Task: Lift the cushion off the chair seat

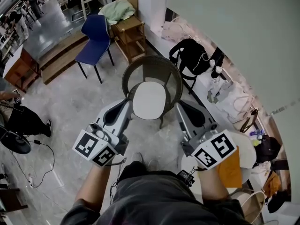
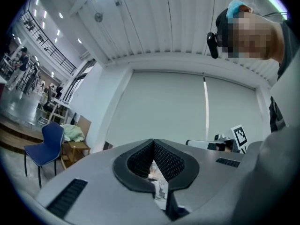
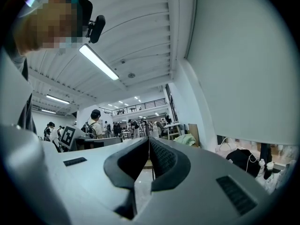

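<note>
White oval cushion (image 1: 149,100) sits on the round wicker chair (image 1: 140,65) ahead, long axis running away, between left gripper (image 1: 127,104) and right gripper (image 1: 180,107), both closed, empty, equally near.

Woven brown wicker forms the armchair (image 1: 150,69); its cushion (image 1: 149,100) looks smooth, pale, matt. The floor (image 1: 75,107) is glossy mottled stone. The blue chair (image 1: 96,36) is smooth plastic, the shelf unit (image 1: 131,36) bare wood.

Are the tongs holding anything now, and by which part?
Nothing. Left tongs and right tongs are shut, empty; the cushion lies on the chair.
</note>
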Demonstrator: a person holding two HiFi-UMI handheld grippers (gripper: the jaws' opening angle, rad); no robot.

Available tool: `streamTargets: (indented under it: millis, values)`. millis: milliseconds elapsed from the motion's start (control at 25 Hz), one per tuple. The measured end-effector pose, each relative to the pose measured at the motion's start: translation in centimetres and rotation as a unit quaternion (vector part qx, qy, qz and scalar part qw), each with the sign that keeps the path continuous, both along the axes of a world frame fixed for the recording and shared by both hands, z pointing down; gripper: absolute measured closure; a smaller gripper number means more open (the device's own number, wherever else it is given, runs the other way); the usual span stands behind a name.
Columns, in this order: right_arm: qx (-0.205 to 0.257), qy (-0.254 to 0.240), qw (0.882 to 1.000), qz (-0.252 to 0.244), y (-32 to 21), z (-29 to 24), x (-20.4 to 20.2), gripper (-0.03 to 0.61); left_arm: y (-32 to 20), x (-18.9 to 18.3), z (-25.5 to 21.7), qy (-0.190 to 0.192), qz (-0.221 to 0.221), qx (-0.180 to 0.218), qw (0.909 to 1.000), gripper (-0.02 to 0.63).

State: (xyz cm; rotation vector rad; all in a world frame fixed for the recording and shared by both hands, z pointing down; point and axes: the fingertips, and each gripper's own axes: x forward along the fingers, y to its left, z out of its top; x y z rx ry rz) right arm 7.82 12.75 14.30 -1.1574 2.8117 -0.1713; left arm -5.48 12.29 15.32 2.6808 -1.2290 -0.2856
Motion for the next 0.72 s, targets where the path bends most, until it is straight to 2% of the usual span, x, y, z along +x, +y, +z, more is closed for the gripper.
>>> streamTargets:
  millis: [240, 720]
  values:
    - [-0.007, 0.001, 1.0, 0.0, -4.2, 0.6, -0.3, 0.566, -4.1, -0.2, 0.5, -0.001, 0.001, -0.006, 1.0, 0.604]
    - [-0.024, 0.003, 0.999, 0.021, -13.1, 2.6, -3.7, 0.566, -13.7, -3.7, 2.3, -0.006, 0.021, -0.022, 0.9995, 0.604]
